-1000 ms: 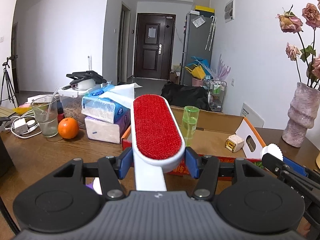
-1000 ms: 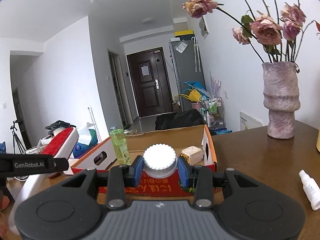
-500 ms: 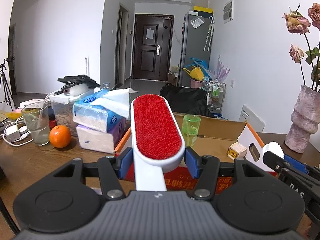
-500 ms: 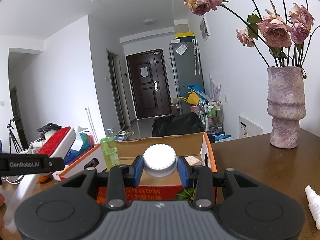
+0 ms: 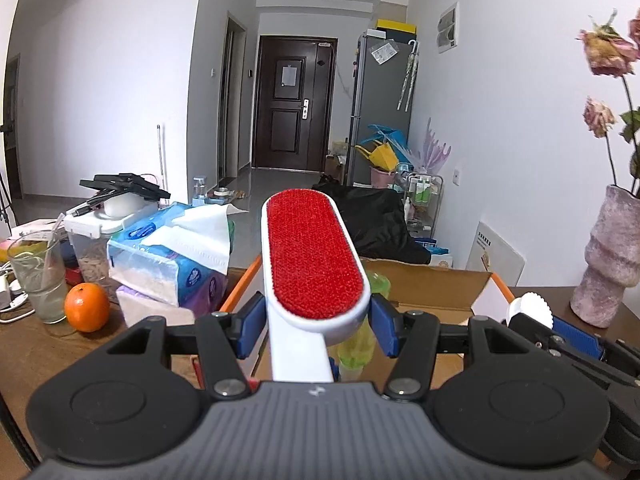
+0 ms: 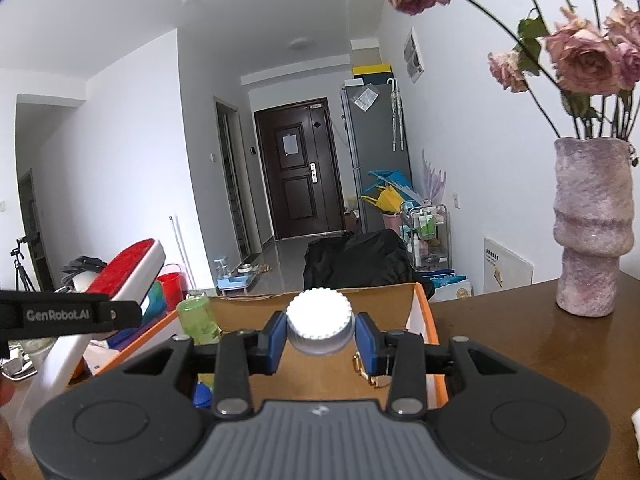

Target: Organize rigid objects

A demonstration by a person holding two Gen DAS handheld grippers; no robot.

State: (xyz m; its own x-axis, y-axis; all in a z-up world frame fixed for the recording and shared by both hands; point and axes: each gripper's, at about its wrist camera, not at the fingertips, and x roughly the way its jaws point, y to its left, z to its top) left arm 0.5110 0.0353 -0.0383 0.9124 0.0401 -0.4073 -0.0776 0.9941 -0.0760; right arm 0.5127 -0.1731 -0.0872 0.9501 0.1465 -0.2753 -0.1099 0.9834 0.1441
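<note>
The left gripper [image 5: 316, 330] clamps a lint brush [image 5: 314, 258], long axis pointing ahead over the cardboard box [image 5: 424, 284]. The right gripper [image 6: 320, 342] grips a white ridged cap [image 6: 320, 326], probably a bottle's, directly before the box.

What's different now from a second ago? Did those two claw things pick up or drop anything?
Both have carried their loads closer to the cardboard box, which now fills more of each view. Nothing was picked up or dropped: the left gripper still clamps the red lint brush, and the right gripper still clamps the white ridged cap.
</note>
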